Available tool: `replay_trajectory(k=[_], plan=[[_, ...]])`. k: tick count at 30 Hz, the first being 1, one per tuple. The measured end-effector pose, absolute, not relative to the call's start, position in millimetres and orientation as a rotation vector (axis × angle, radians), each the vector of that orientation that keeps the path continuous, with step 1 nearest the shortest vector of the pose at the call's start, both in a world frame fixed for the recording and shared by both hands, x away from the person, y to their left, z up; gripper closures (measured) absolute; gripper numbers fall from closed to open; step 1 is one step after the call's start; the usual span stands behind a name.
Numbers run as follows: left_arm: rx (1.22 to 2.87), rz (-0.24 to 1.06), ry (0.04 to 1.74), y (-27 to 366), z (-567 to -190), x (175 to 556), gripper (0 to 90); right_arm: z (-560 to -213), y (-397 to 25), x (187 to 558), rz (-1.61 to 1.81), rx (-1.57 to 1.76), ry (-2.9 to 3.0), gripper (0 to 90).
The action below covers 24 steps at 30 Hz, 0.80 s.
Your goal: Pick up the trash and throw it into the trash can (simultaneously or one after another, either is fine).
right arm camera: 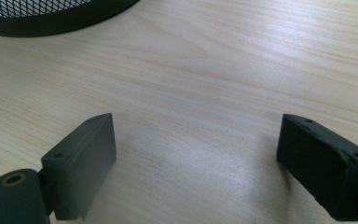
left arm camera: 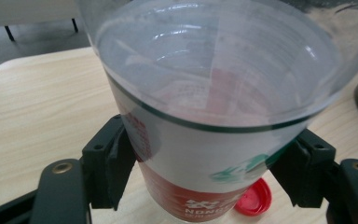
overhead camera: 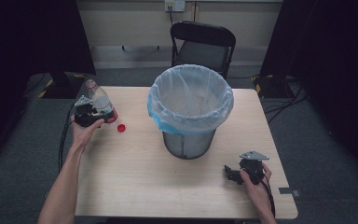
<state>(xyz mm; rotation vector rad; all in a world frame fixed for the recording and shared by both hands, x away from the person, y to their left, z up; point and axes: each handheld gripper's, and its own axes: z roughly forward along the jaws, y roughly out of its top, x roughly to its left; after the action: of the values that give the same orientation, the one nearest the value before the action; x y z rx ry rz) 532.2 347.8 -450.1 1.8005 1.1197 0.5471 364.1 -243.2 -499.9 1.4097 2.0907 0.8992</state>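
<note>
Light wooden table (overhead camera: pixel 135 177), with a black mesh bin (overhead camera: pixel 189 140) lined by a pale blue bag (overhead camera: pixel 168 112) standing near its middle. Left gripper (overhead camera: pixel 92 113), at the table's far left, was clamped on a clear plastic bottle (overhead camera: pixel 99 100) with a red and white label; both jaws pressed against the label's sides in the left gripper view. The bottle tilted, uncapped neck upward. A red cap (overhead camera: pixel 121 127) lay on the wood just beside the bottle. Right gripper (overhead camera: pixel 235 175), near the front right edge, was held low over bare wood, jaws spread wide and holding nothing. A black chair (overhead camera: pixel 203 44) stood beyond the table.
</note>
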Motion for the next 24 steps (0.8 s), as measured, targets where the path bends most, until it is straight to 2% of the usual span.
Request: replay_trajectory(k=[24], plan=[[1.703,0.547,0.965,338.6,-408.8,502.8,28.4,-499.9,-243.1,364.1,0.899,1.41,2.091,10.7]])
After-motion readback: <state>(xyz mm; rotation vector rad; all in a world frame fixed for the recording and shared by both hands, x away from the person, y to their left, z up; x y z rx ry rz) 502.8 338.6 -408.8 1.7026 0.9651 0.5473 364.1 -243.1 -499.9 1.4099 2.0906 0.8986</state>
